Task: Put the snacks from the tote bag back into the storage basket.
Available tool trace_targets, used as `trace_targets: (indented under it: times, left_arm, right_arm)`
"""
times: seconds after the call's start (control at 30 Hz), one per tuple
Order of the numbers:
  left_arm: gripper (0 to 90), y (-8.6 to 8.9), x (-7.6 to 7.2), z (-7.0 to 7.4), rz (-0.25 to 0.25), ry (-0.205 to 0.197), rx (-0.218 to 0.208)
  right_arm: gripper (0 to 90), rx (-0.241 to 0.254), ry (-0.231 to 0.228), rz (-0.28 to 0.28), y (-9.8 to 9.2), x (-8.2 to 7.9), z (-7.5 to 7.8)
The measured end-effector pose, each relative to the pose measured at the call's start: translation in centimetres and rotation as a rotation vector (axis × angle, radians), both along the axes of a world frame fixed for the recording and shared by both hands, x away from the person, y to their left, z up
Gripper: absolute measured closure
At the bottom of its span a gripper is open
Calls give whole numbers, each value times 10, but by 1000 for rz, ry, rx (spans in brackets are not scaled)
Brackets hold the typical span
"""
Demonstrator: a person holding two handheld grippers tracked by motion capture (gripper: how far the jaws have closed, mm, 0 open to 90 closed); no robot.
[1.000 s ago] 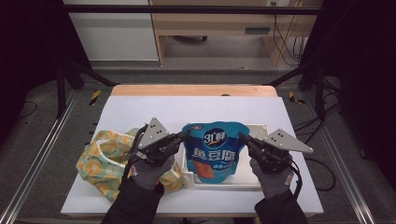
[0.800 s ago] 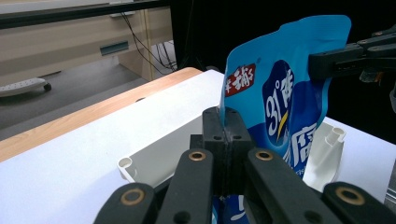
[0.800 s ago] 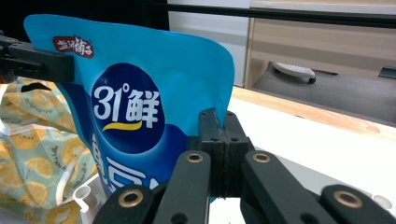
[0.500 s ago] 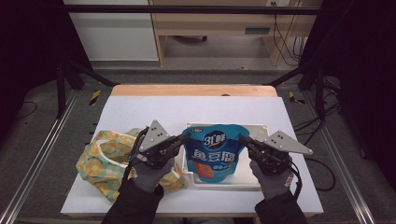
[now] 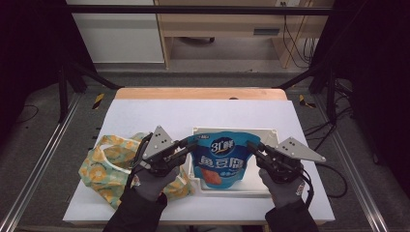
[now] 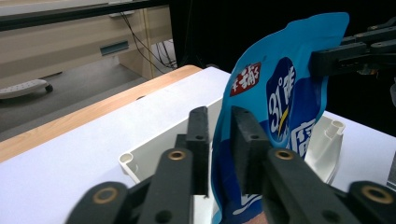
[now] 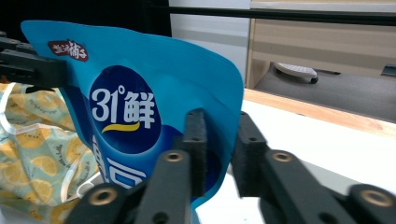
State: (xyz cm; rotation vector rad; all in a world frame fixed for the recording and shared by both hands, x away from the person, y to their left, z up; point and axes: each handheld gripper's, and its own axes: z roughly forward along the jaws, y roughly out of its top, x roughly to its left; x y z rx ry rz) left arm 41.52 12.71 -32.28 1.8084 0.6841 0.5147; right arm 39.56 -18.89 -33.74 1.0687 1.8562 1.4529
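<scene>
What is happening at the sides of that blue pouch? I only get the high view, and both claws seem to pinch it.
Observer: In the left gripper view, the left claw has just been opening. The edge of the blue pouch sits between its jaws, with a gap on one side.
Operator: And the other one?
Observer: In the right gripper view, the right claw has just been opening too. The pouch's edge is between its jaws, and one jaw stands clear of it.
Operator: Is the pouch lying flat?
Observer: No, it stands upright in the white tray.
</scene>
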Motion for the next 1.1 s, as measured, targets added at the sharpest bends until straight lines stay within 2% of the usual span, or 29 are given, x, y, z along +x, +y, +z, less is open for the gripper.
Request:
trace_targets:
  times: [0.17,0.27,0.4,0.53,0.63,0.83,1.1]
  left_arm:
    - [654,8,-3,1,5,3,16]
    - [584,15,-6,0,7,-11,35]
    - [489,25,-10,-2,12,-9,33]
    - [428,38,-13,-5,33,-7,48]
    - [386,48,-16,-8,44,1,35]
    - [342,67,-21,-15,81,8,64]
    - [304,93,-25,-27,129,25,48]
  right_arm:
    - [581,-8,-26,-15,-2,-1,-3]
    - [475,-2,-40,-27,-5,-2,-4]
    - [370,-2,-37,-27,-9,-4,-7]
    - [323,-7,-35,-20,-14,-7,-11]
    - [302,-2,-39,-10,-19,-9,-13]
    - [272,1,-45,-13,-26,-14,-15]
    - [247,9,-33,-31,-38,-17,-26]
